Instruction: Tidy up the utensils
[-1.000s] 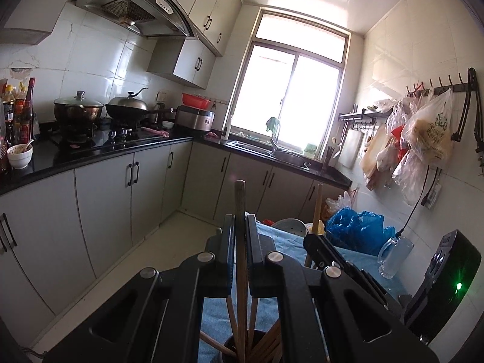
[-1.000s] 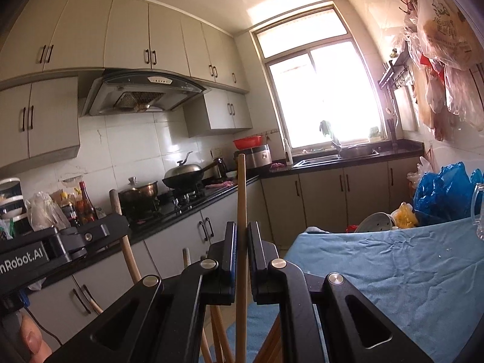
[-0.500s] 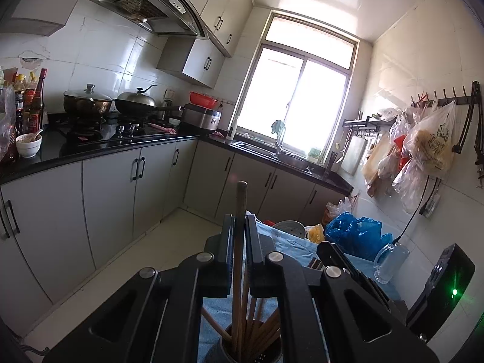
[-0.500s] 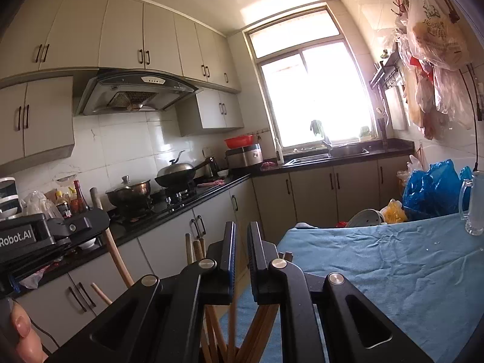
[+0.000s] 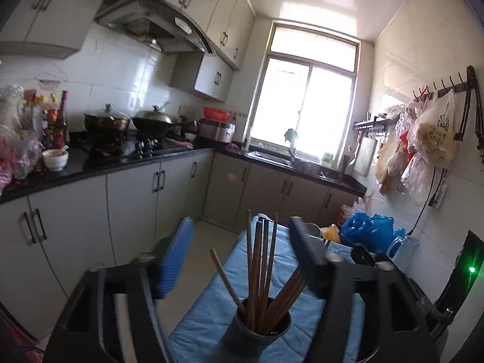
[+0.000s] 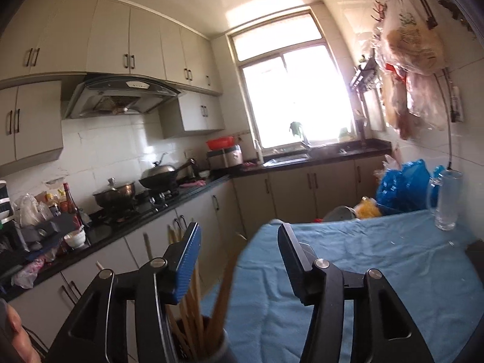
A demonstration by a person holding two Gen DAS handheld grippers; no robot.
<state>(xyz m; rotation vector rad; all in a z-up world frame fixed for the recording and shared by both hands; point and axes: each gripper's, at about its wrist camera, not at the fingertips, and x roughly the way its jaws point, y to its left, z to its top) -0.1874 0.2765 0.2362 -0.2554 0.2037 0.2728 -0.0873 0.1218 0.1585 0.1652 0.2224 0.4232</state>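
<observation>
Left gripper [image 5: 242, 251]: fingers spread wide and have just been opening; nothing is pinched. The chopsticks stand in the gap between them, apart from both pads.
Left fingers [image 5: 175, 257]: the blue ribbed pad on the left side shows plainly; the opposite finger is seen as a dark edge.
Right gripper [image 6: 239, 257]: fingers spread and have just been opening; no pad presses on anything. The chopsticks sit low and to the left of its gap, partly behind the left finger.
Right fingers [image 6: 189, 260]: blue ribbed pad facing inward, blurred at the edge.
Chopsticks [image 5: 260, 266]: a bunch of wooden sticks, standing in the holder; most lean slightly, one tilts well out to the left, several fan to the right.
Holder [image 5: 254, 332]: a dark round cup, upright on the blue cloth near the table's left edge, low in the left wrist view; in the right wrist view only its rim shows at the bottom edge.
Blue cloth [image 6: 378, 260]: covers the table, wrinkled.
Glass mug [image 6: 446, 201]: clear, upright at the far right side of the table, well apart from the holder.
Blue plastic bag [image 6: 402, 187]: beyond the table's far end, by the wall.
Person: a bit of a hand shows at the lower left corner of the right wrist view.
Kitchen counter [image 5: 136, 157]: black, with a lidded pot and a wok on the stove.
</observation>
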